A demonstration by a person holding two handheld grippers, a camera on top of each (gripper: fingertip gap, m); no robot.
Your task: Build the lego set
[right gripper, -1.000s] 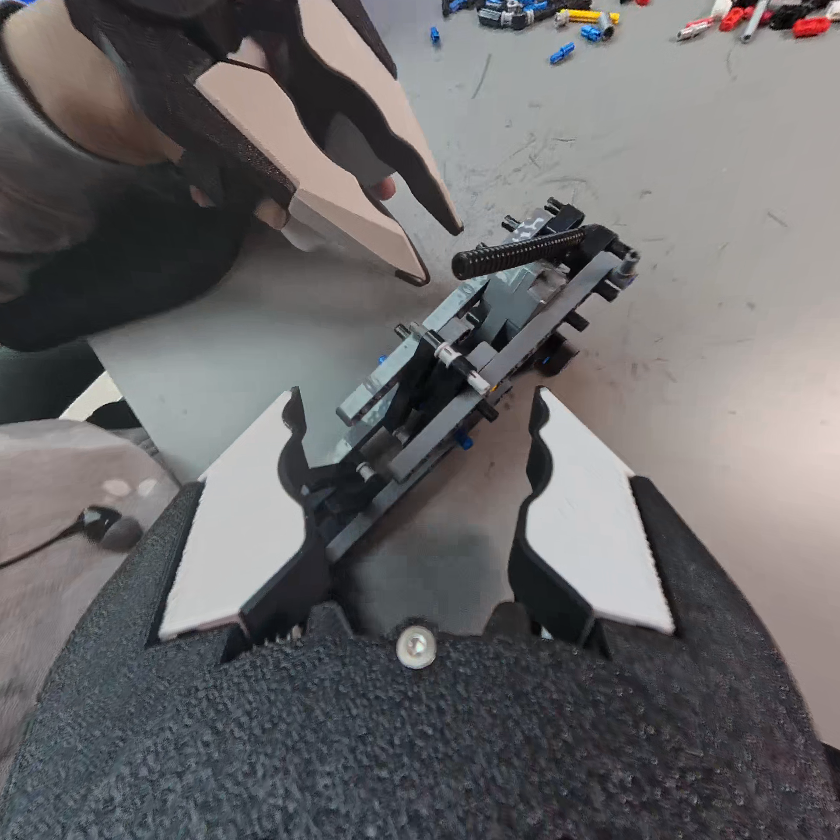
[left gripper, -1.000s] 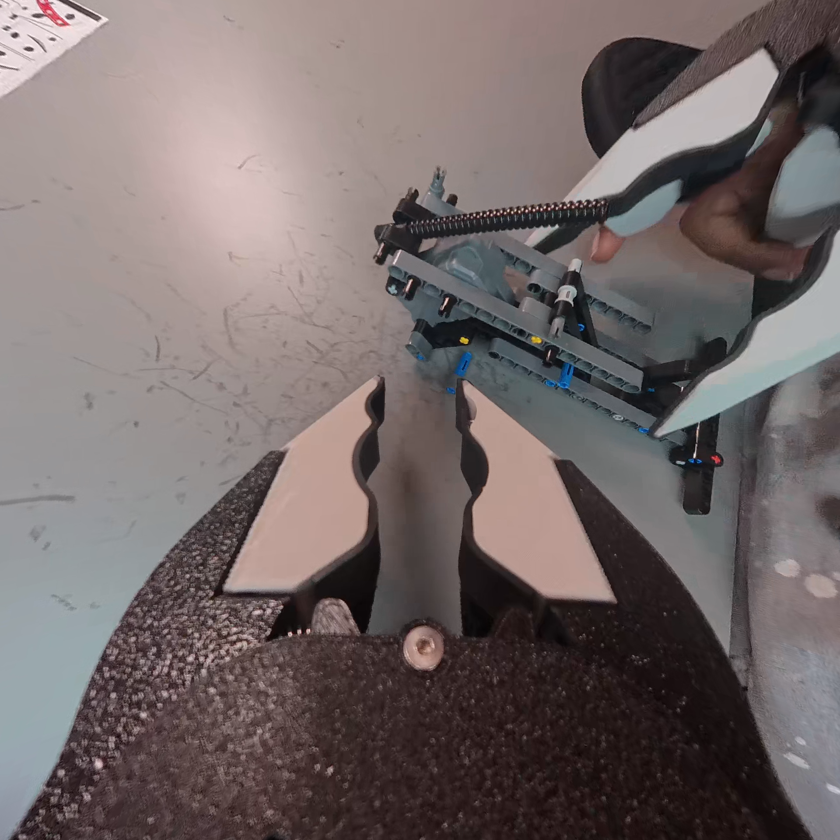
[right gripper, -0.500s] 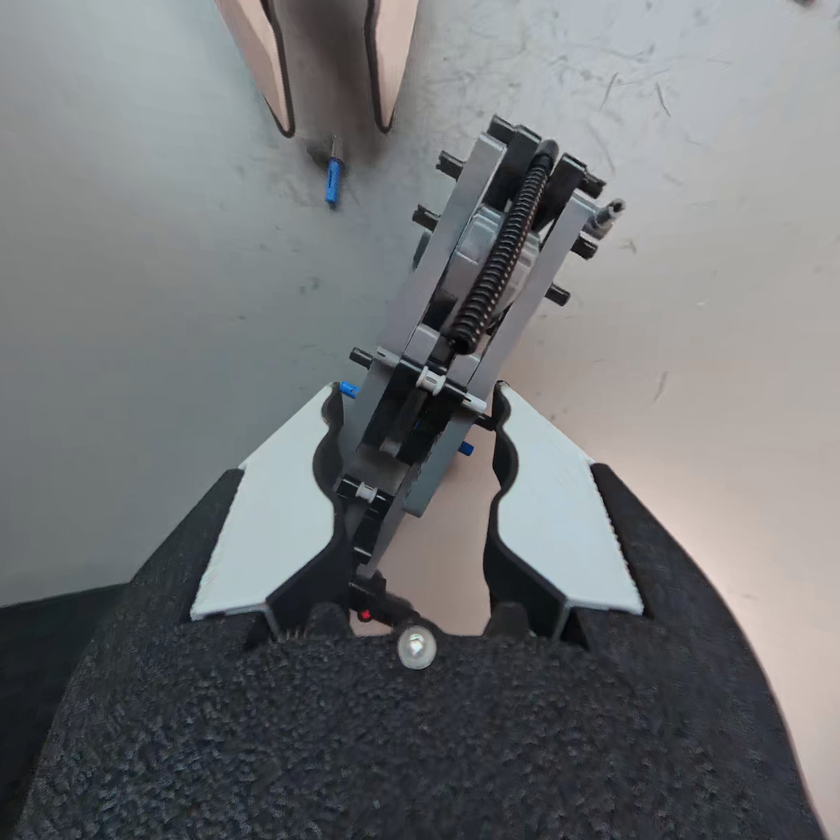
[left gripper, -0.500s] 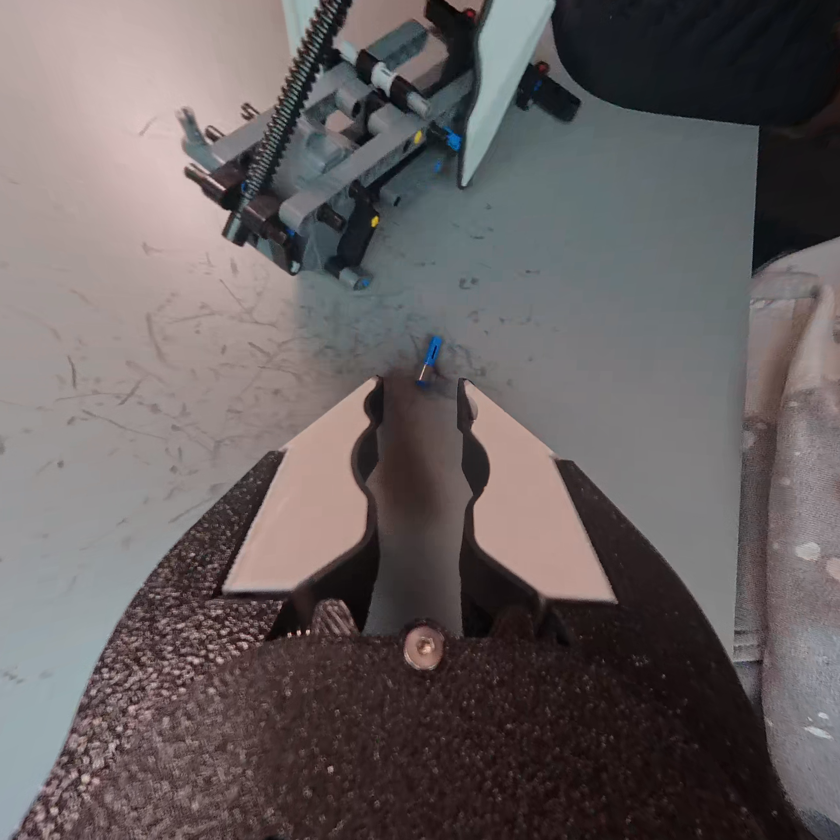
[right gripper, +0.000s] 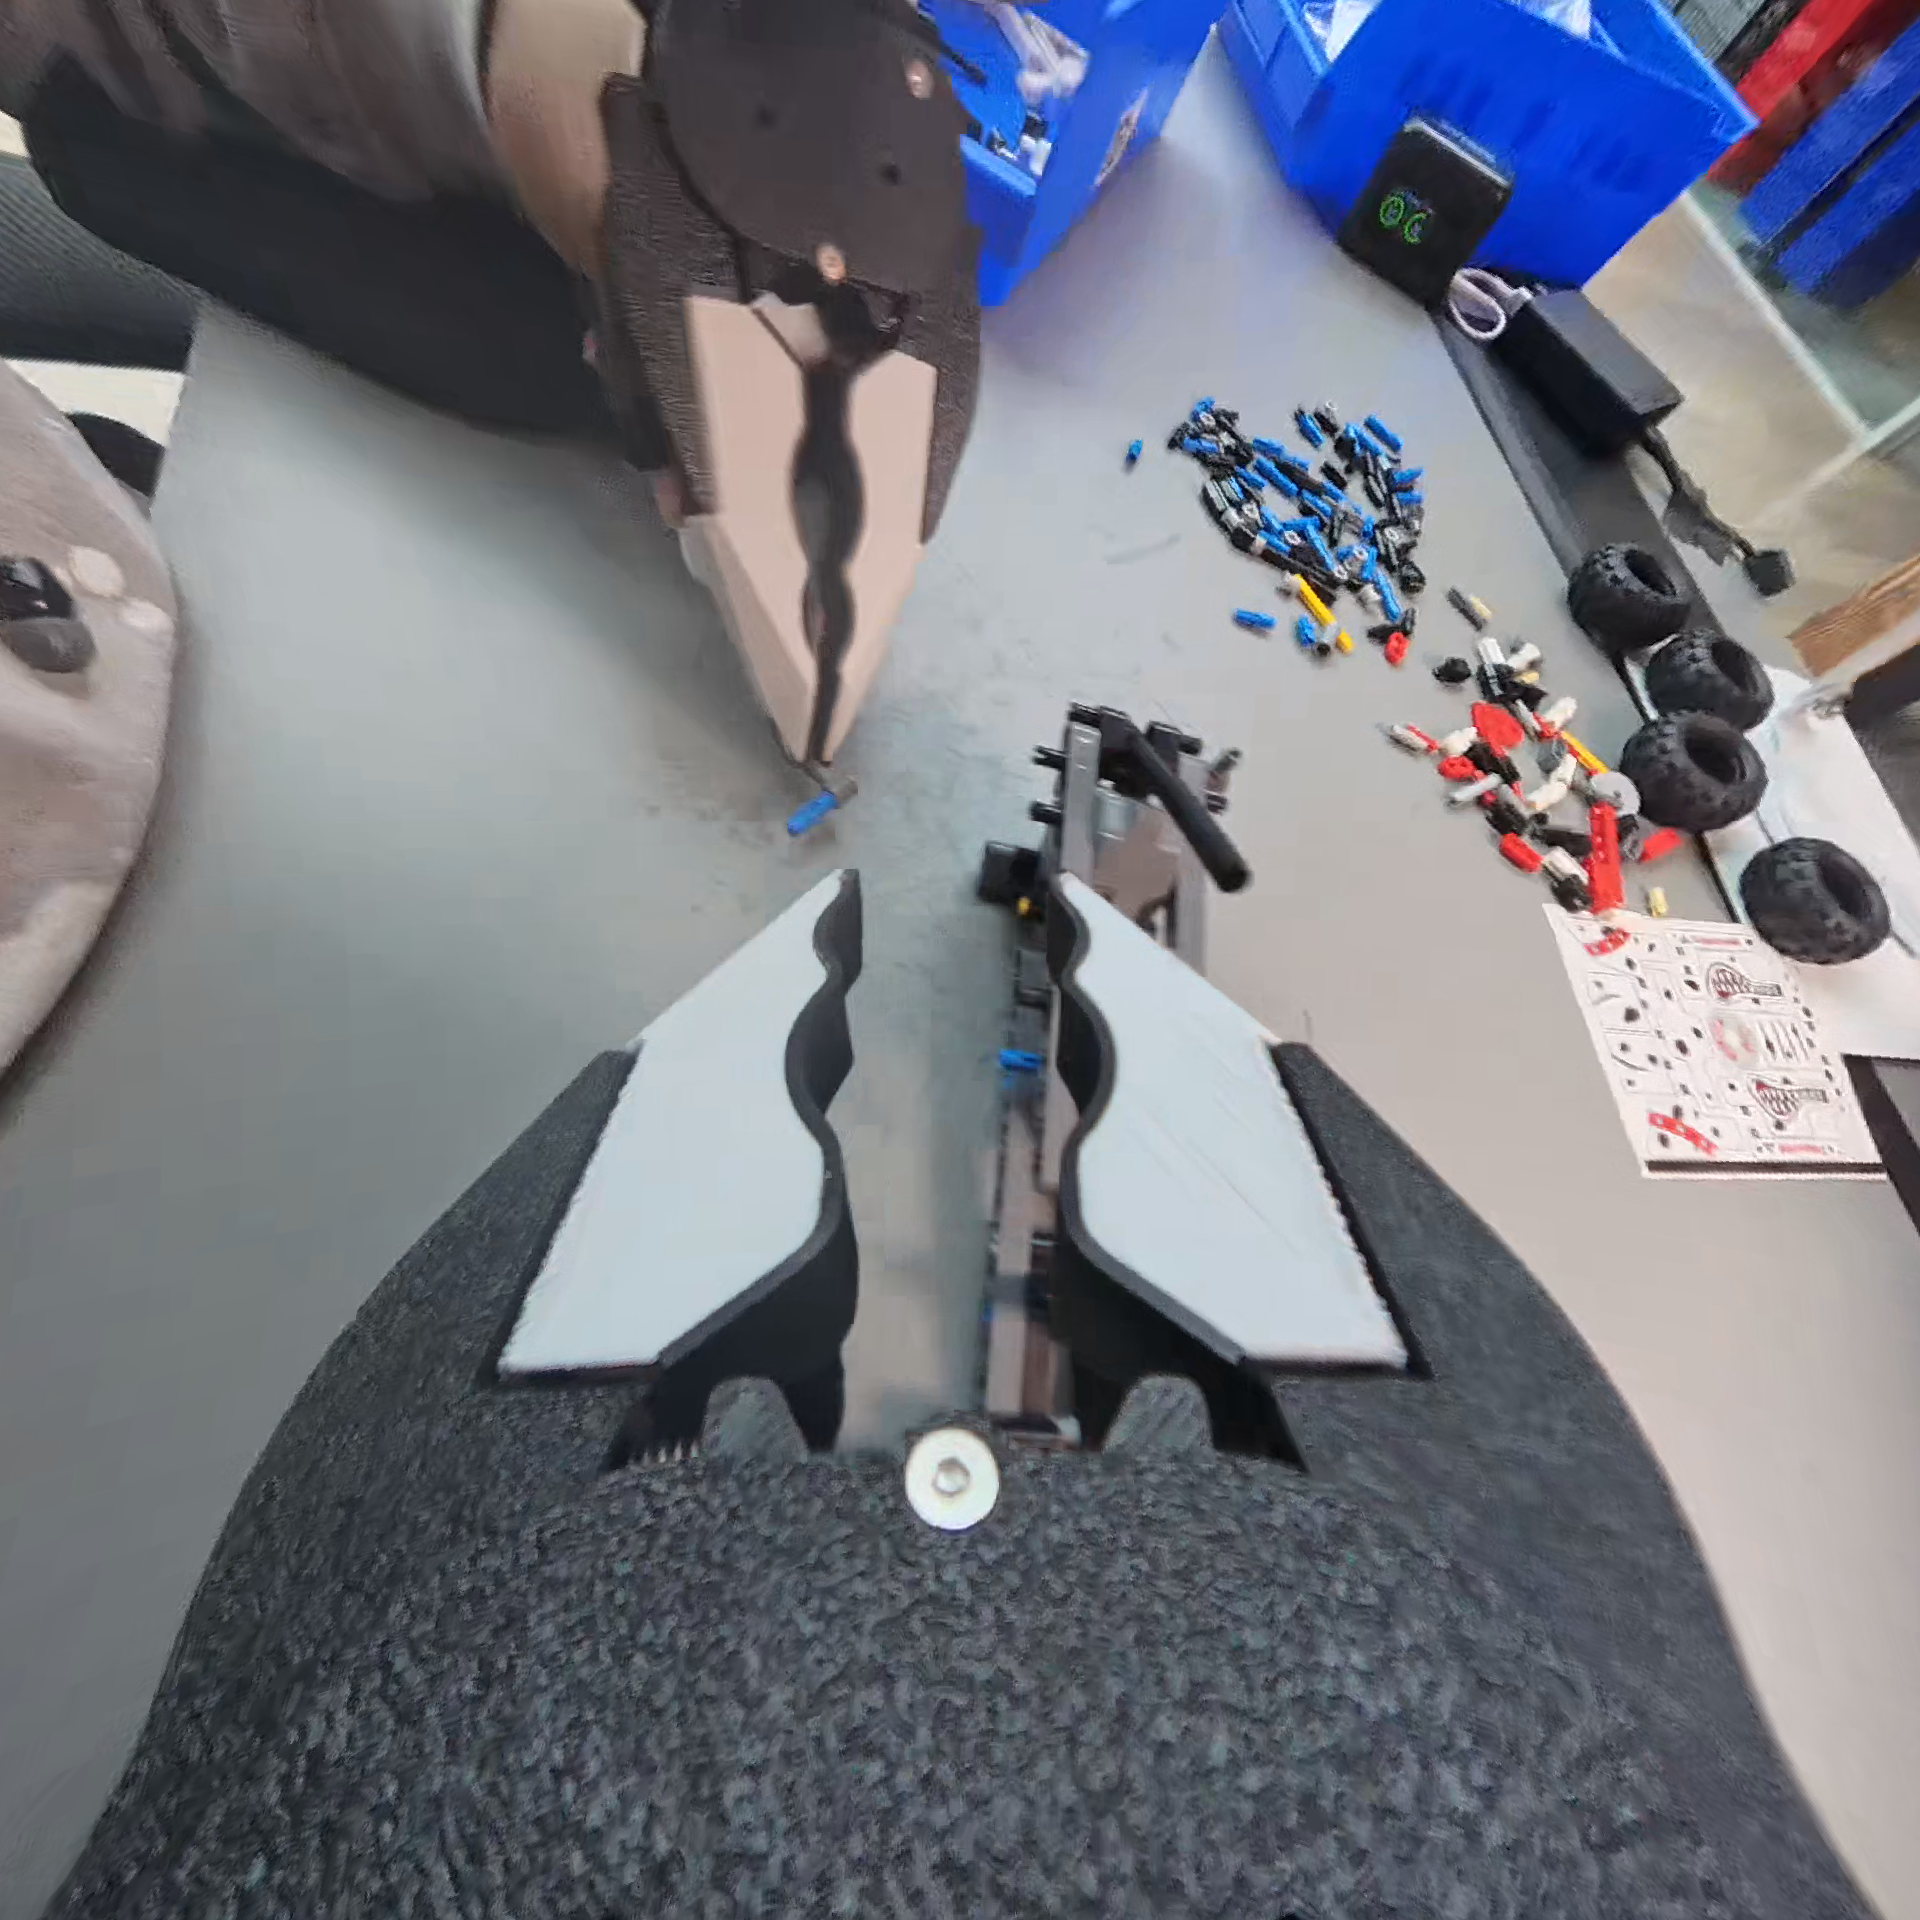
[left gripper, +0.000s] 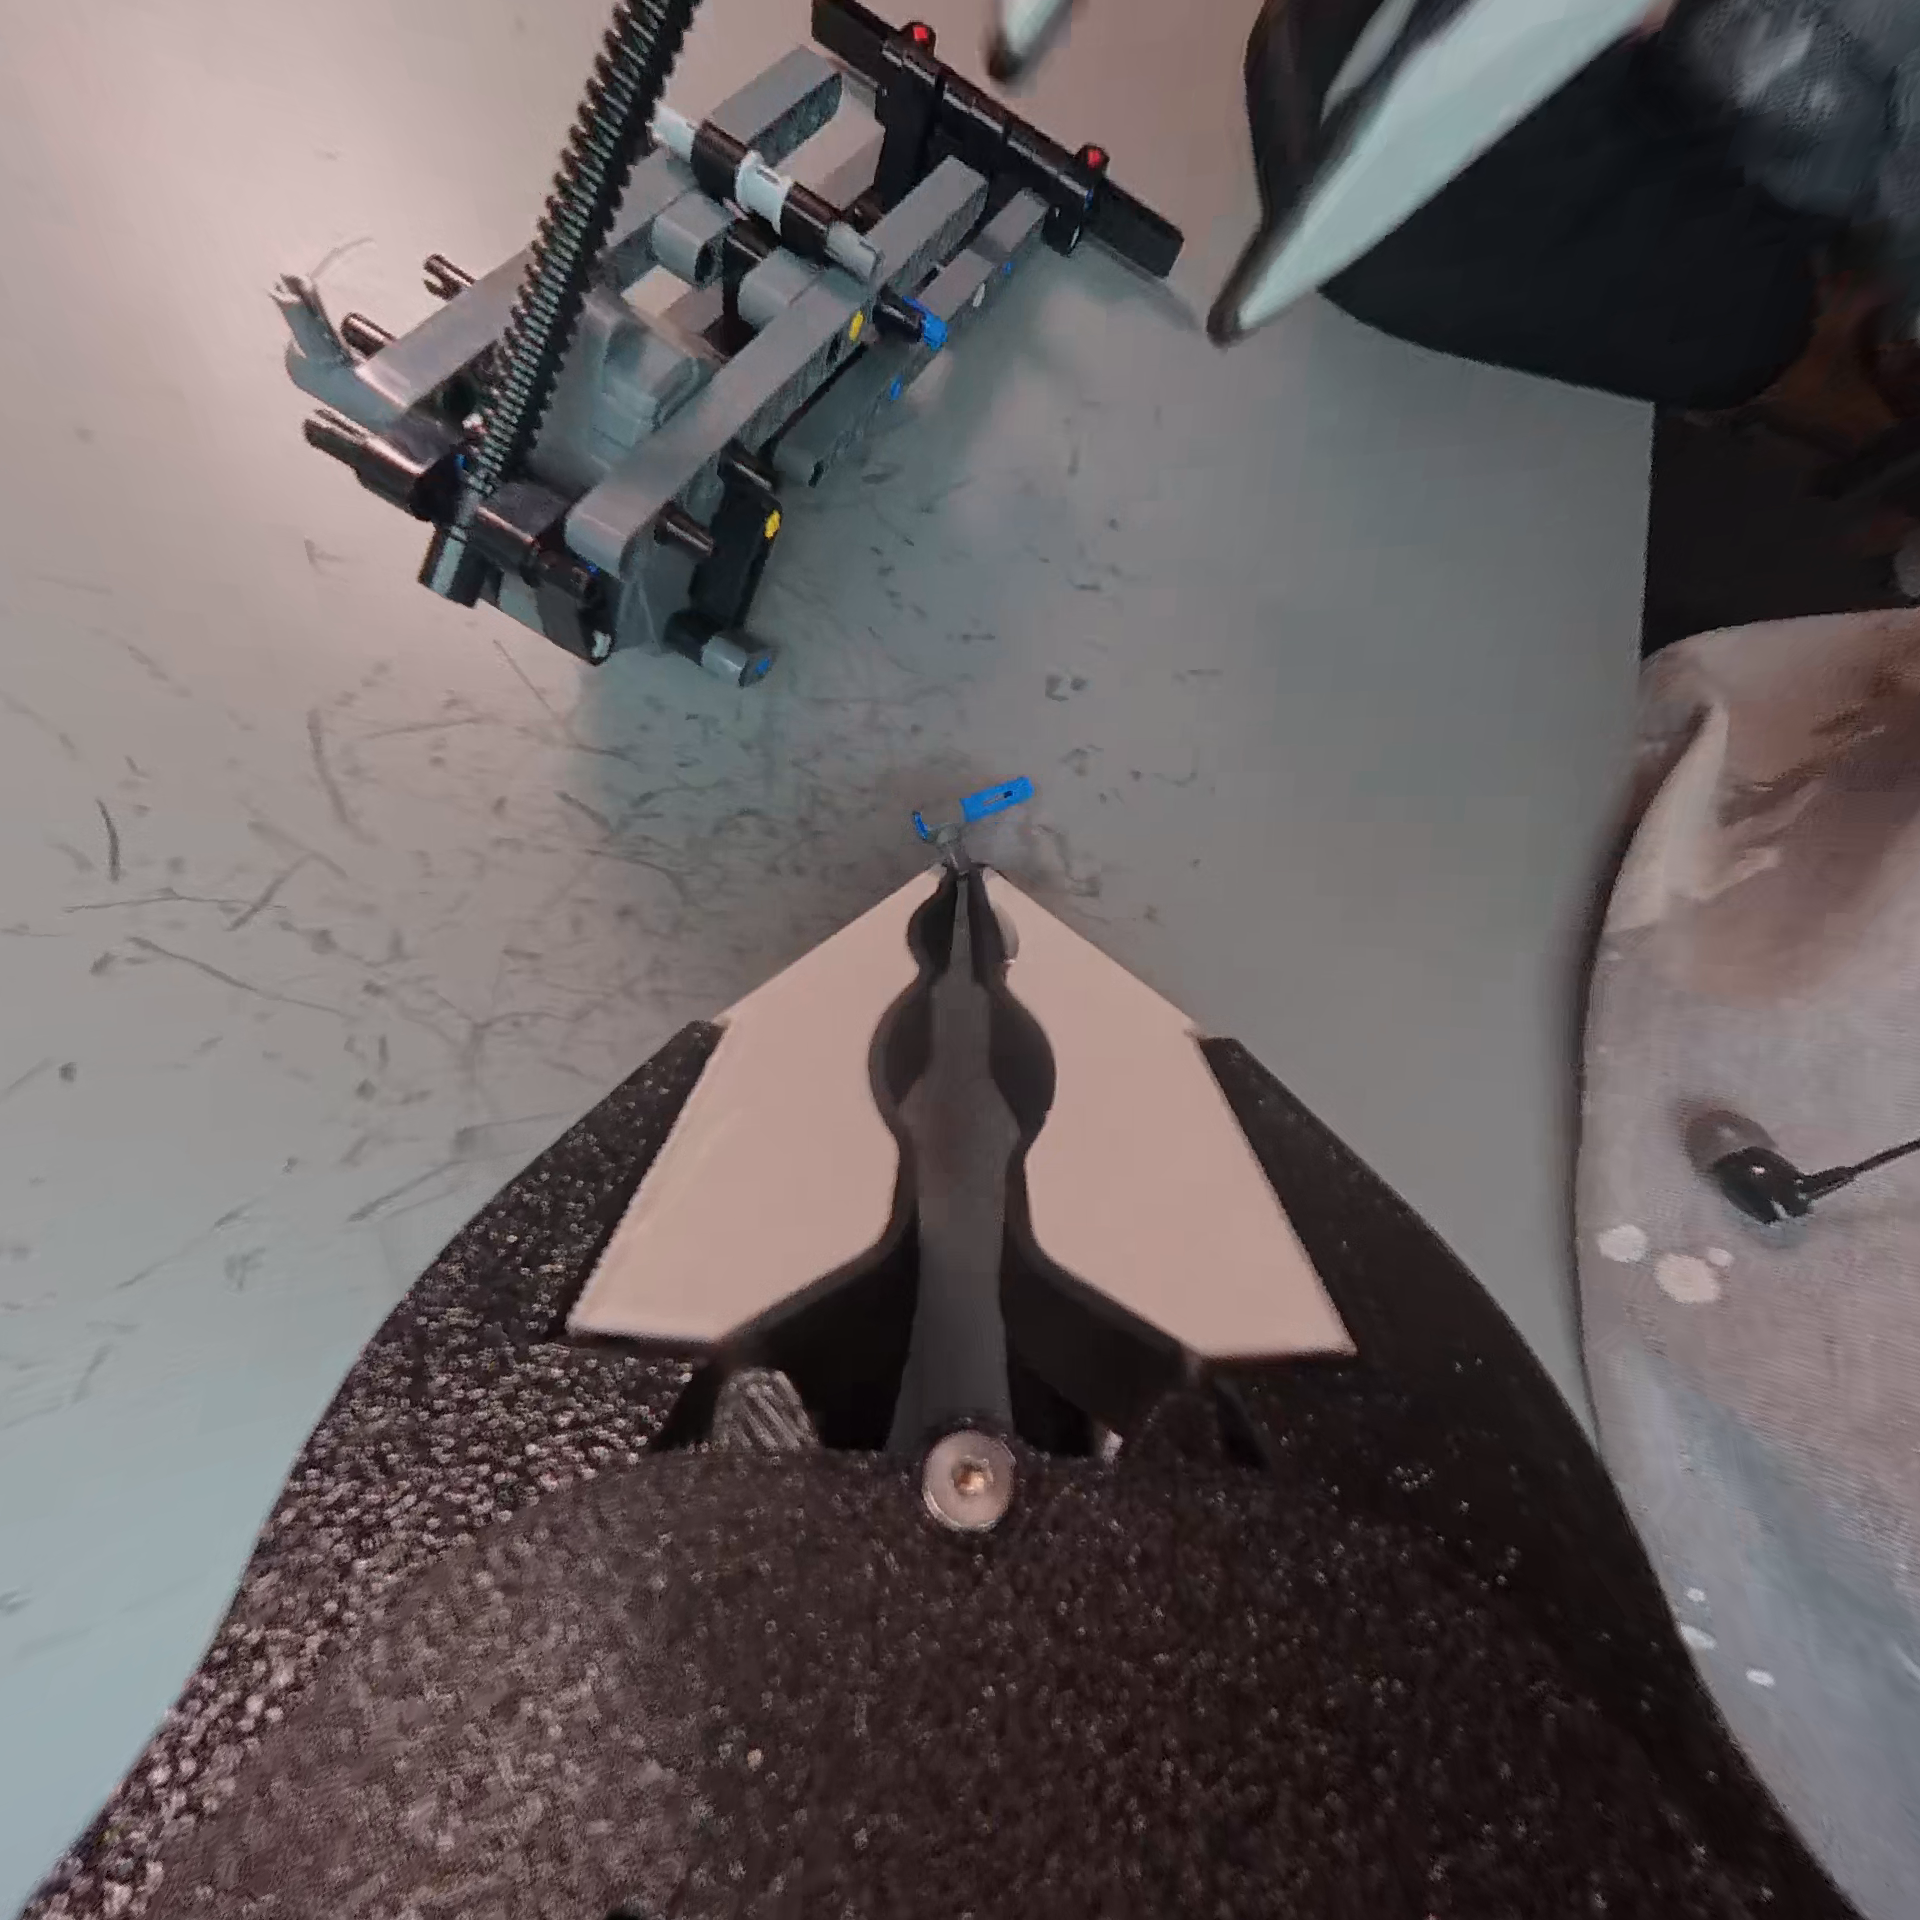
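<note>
The grey and black lego assembly [left gripper: 623, 364], with a black ribbed hose along it, lies on the grey table; it also shows in the right wrist view [right gripper: 1122, 821]. My left gripper [left gripper: 961, 875] is shut, its tips pinching the grey end of a small blue pin [left gripper: 992, 802] down at the table, just in front of the assembly. The right wrist view shows the left gripper [right gripper: 821, 743] with the pin [right gripper: 816, 812] at its tips. My right gripper [right gripper: 954, 894] is open and empty above the table, its right finger passing in front of the assembly.
A pile of blue and black pins [right gripper: 1309, 520], red and white parts [right gripper: 1527, 769], several black tyres [right gripper: 1694, 769] and a sticker sheet [right gripper: 1714, 1049] lie to the right. Blue bins [right gripper: 1486, 104] stand at the back. The table edge and grey cloth [left gripper: 1766, 1039] are at right. My hands' fingertips stand some 10 cm from each other.
My left gripper has closed onto the blue pin. My right gripper has let go of the assembly and pulled back; the assembly now lies on the table.
</note>
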